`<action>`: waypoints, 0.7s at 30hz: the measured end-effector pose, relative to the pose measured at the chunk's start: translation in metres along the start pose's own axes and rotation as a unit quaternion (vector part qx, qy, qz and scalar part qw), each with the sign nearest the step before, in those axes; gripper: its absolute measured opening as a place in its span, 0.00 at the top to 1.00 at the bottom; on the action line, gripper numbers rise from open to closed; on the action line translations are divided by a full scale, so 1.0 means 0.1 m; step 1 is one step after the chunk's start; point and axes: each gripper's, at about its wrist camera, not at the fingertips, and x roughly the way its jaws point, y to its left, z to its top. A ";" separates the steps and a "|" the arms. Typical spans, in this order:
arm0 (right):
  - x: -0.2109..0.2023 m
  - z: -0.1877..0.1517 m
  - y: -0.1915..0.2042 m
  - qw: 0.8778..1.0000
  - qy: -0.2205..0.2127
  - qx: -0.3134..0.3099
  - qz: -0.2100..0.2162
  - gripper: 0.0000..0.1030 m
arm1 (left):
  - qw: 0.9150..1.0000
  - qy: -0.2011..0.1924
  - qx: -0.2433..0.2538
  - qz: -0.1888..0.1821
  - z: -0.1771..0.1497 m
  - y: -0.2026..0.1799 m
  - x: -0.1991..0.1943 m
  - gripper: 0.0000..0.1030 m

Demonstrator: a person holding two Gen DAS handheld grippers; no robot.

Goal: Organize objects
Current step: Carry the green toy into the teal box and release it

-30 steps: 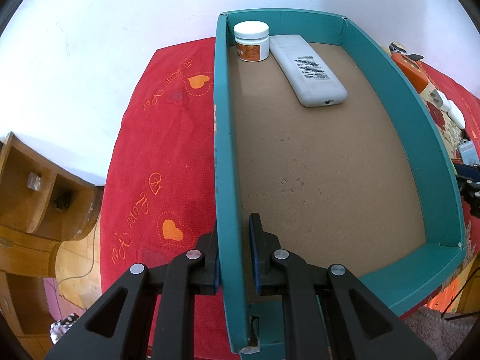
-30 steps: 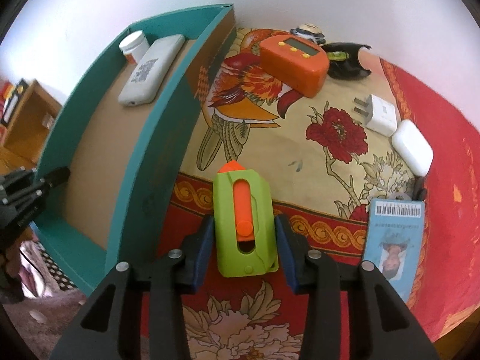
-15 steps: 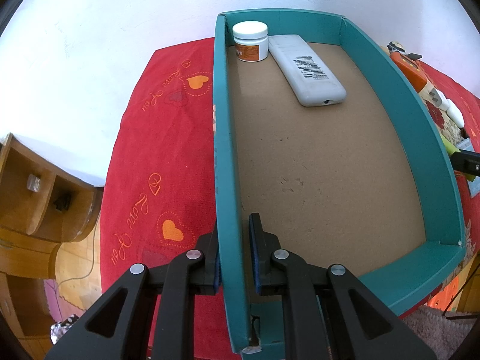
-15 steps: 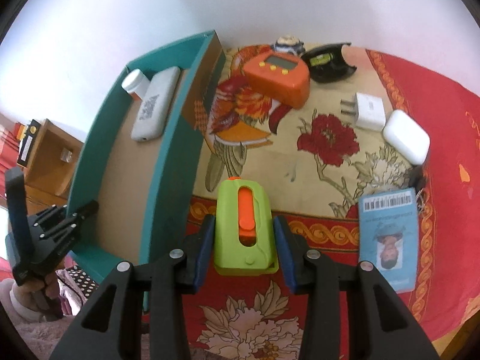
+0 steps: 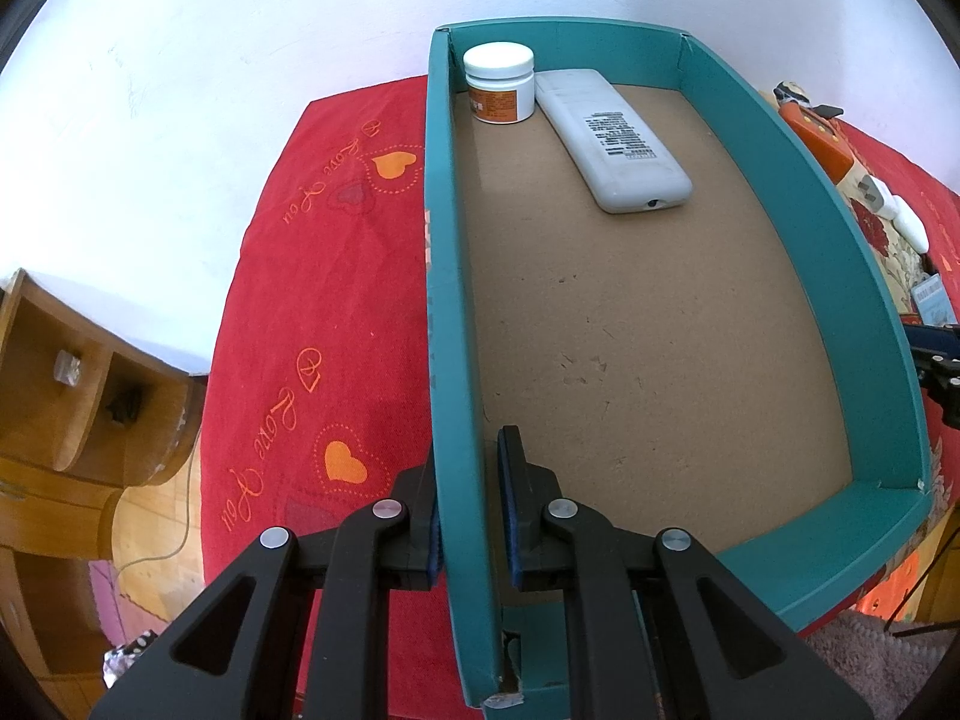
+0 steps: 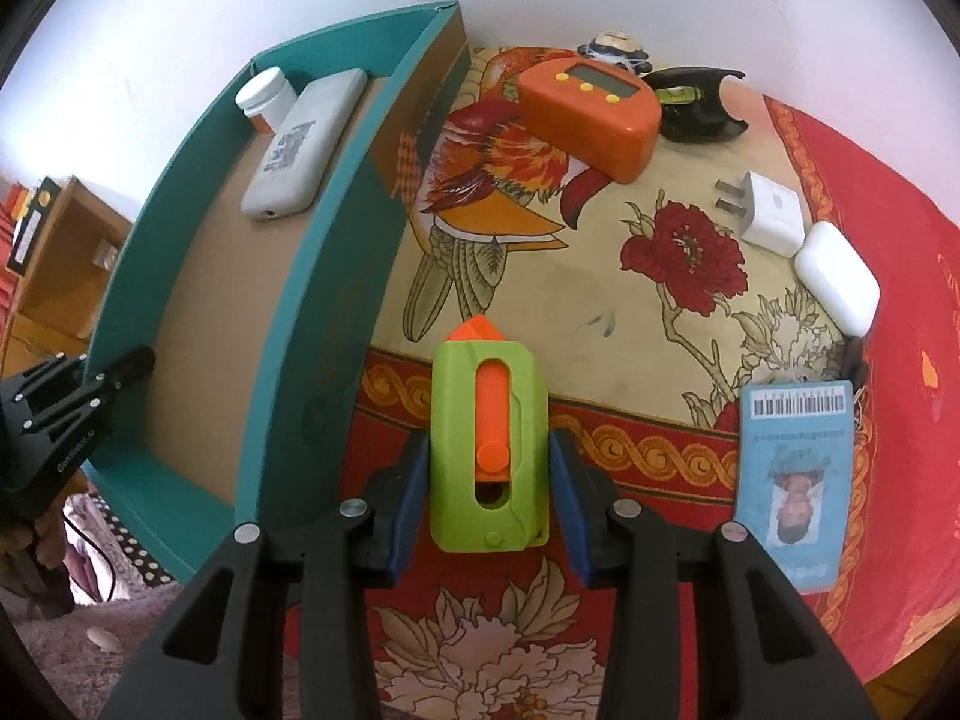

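Note:
My left gripper (image 5: 469,510) is shut on the left wall of a teal box (image 5: 447,312) with a brown floor. The box holds a white jar (image 5: 499,84) and a white remote (image 5: 612,141) at its far end. My right gripper (image 6: 489,480) is shut on a green and orange toy cutter (image 6: 489,444) and holds it above the flowered cloth, just right of the box (image 6: 300,276). The left gripper also shows in the right wrist view (image 6: 78,402) at the box's near end.
On the cloth to the right lie an orange clock (image 6: 591,111), a black curved object (image 6: 696,105), a white plug (image 6: 768,213), a white earbud case (image 6: 837,279) and an ID card (image 6: 795,480). A wooden shelf (image 5: 66,384) stands at the left.
My right gripper has lifted the green cutter off the cloth and shifted a little; the view rose and then came nearer. The left gripper and the box have stayed still.

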 end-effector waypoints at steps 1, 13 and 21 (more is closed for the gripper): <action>0.01 0.00 0.01 1.000 0.002 -0.004 -0.002 0.62 | 1.000 0.000 0.000 0.000 0.00 0.00 0.00 0.86; -0.18 0.06 -0.27 0.996 -0.019 0.061 0.057 0.63 | 1.000 -0.002 0.003 0.000 -0.02 -0.03 -0.02 0.86; -0.50 0.30 -0.14 0.993 -0.055 0.062 0.082 0.63 | 1.000 -0.001 0.002 -0.003 -0.02 -0.02 -0.02 0.86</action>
